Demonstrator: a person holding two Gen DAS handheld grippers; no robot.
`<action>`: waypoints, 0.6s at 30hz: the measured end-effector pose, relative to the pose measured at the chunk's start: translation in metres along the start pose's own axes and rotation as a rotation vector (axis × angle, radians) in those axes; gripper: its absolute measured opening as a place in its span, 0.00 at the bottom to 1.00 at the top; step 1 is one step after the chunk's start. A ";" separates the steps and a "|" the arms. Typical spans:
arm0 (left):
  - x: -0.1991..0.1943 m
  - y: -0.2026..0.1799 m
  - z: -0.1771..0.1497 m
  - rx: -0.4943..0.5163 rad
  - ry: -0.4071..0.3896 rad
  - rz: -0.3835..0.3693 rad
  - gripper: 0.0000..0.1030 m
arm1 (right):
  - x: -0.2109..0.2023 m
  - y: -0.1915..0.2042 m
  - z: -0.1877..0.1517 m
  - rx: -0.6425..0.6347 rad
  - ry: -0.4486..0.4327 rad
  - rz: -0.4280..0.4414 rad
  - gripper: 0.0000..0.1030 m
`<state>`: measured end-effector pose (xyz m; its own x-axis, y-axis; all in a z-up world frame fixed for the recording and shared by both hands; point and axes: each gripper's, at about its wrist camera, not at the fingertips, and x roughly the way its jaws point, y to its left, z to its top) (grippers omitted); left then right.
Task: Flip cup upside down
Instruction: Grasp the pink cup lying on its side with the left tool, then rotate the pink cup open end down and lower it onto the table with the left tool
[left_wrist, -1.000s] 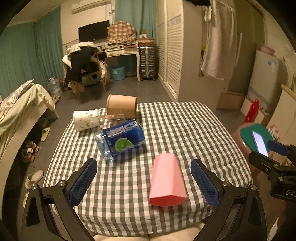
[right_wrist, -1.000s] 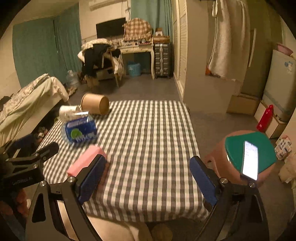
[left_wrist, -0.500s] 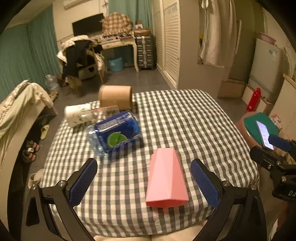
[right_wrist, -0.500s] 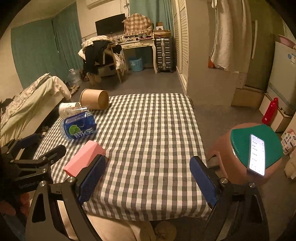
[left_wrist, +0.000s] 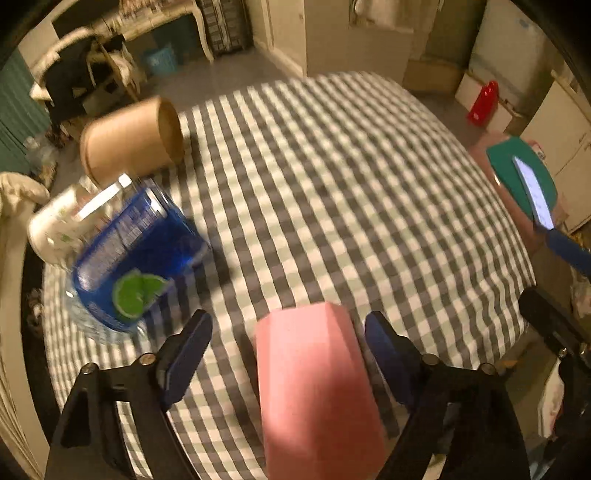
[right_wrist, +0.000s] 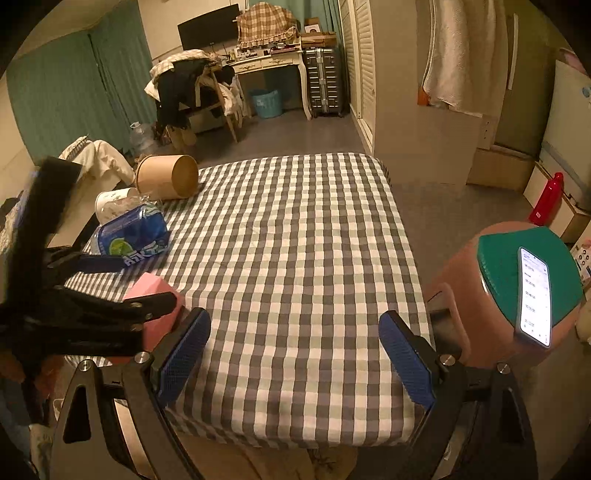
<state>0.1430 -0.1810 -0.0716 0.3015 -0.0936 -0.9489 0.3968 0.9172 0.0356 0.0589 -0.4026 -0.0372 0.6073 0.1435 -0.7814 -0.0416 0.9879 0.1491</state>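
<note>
A pink cup (left_wrist: 314, 384) lies on its side near the front edge of the checked table (left_wrist: 351, 184), wide end toward me. My left gripper (left_wrist: 288, 350) is open with its blue pads on either side of the cup, not touching it. In the right wrist view the cup (right_wrist: 155, 295) shows partly behind the left gripper's black frame. My right gripper (right_wrist: 295, 354) is open and empty above the table's front edge, to the right of the cup.
A blue-labelled water bottle (left_wrist: 129, 266) lies left of the cup. Behind it lie a white patterned cup (left_wrist: 55, 225) and a brown cardboard tub (left_wrist: 133, 140). A phone (right_wrist: 533, 295) rests on a green-topped stool (right_wrist: 517, 280) right of the table.
My left gripper has moved down and forward, so the pink cup now lies between its open fingers. The right gripper has risen and pulled back slightly.
</note>
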 end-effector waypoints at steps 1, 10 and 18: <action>0.004 0.001 -0.001 0.003 0.026 -0.031 0.81 | 0.002 0.000 0.001 0.000 0.002 0.002 0.90; -0.002 0.002 0.000 0.061 0.007 -0.065 0.60 | 0.015 0.001 0.006 0.008 0.015 0.000 0.90; -0.047 0.007 -0.009 0.022 -0.387 0.108 0.59 | 0.011 0.008 0.006 0.010 0.005 -0.022 0.90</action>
<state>0.1233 -0.1669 -0.0297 0.6451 -0.1395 -0.7512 0.3620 0.9216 0.1397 0.0699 -0.3938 -0.0414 0.6040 0.1220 -0.7876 -0.0204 0.9903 0.1377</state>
